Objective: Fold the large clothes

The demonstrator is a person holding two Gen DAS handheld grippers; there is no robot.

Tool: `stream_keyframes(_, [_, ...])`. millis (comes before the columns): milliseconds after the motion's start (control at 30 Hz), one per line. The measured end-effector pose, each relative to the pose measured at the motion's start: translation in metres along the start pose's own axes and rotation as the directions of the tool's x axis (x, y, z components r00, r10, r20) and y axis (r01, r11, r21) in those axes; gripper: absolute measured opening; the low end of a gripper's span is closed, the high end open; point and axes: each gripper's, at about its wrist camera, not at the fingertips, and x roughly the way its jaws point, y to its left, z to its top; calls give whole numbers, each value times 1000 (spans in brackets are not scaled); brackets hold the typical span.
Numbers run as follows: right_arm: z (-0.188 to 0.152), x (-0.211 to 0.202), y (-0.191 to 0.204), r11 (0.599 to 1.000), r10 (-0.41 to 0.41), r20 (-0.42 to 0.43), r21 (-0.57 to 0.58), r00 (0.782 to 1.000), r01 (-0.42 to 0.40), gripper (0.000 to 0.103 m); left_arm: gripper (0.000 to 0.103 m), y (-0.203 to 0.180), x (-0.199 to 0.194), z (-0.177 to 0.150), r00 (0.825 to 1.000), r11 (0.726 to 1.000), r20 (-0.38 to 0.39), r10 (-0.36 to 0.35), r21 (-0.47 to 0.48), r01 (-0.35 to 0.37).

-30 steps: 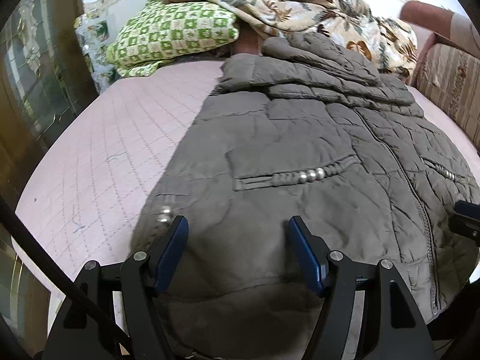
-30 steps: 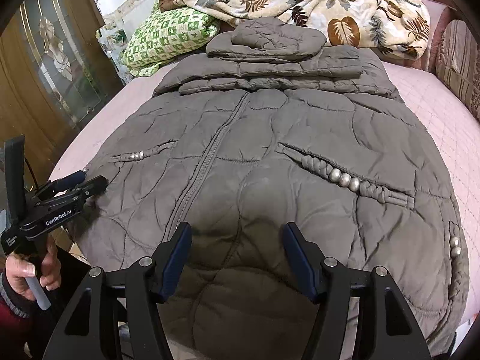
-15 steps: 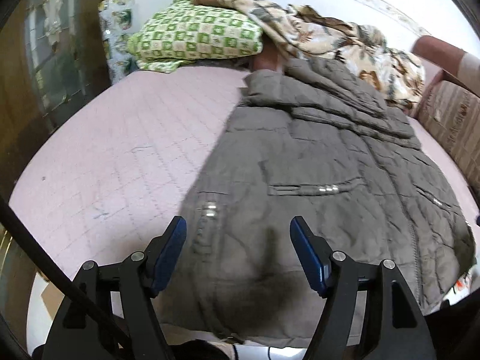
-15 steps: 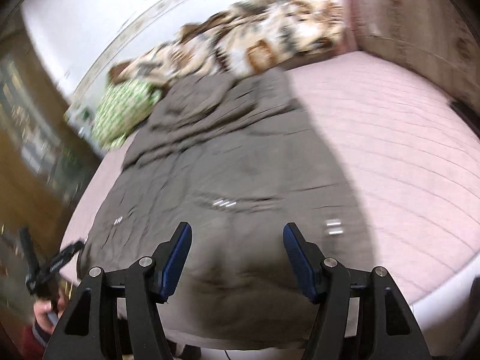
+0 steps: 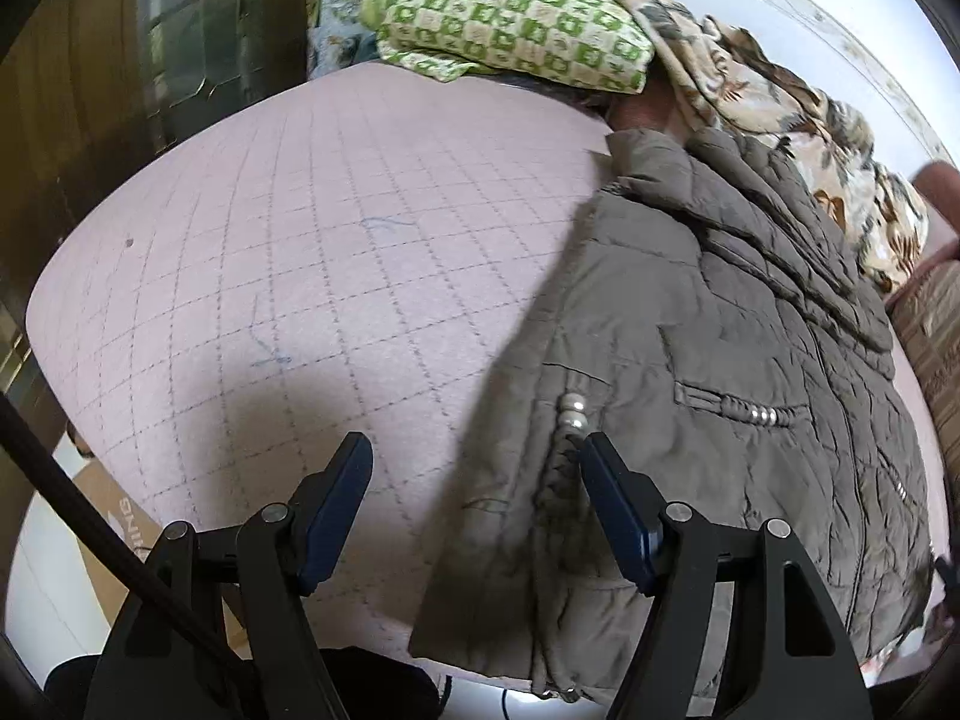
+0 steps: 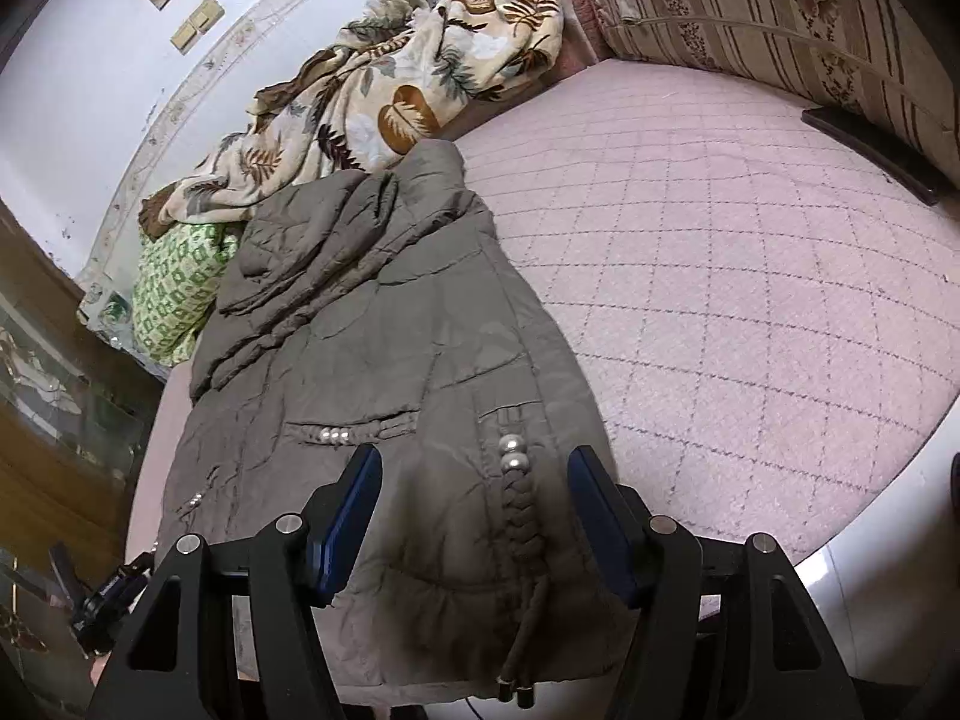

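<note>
A large grey-brown quilted coat [image 5: 708, 360] [image 6: 384, 348] lies flat on the pink quilted bed [image 5: 300, 276] [image 6: 720, 276], front up, hood toward the pillows, hem over the near edge. My left gripper [image 5: 474, 474] hovers open above the coat's left hem corner, by a braided trim with silver beads [image 5: 573, 411]; nothing sits between its blue pads. My right gripper [image 6: 471, 480] hangs open over the right hem corner, with the braided beaded trim [image 6: 515, 453] below the gap. Neither gripper touches the fabric. The left gripper [image 6: 111, 594] also shows at the lower left of the right wrist view.
A green checked pillow [image 5: 510, 30] [image 6: 174, 288] and a leaf-print blanket [image 5: 780, 102] [image 6: 396, 84] lie at the head of the bed. A striped cushion [image 6: 780, 18] stands on the right, a wooden glass-door cabinet [image 5: 150, 48] on the left. A cardboard box [image 5: 114, 516] rests on the floor.
Both grippers have swung outward: the left from the coat's middle to its left hem corner, the right to its right hem corner. Both rolled. Their jaws stay open.
</note>
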Motion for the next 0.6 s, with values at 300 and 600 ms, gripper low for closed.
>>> stream_keyframes(300, [-5, 3, -18, 998, -14, -25, 58, 1000, 15, 72, 74, 4, 0, -3, 1000, 1000, -22, -19, 4, 19])
stream_keyframes(600, [-6, 8, -18, 998, -27, -39, 60, 999, 29, 75, 79, 15, 3, -4, 996, 997, -59, -67, -47, 64])
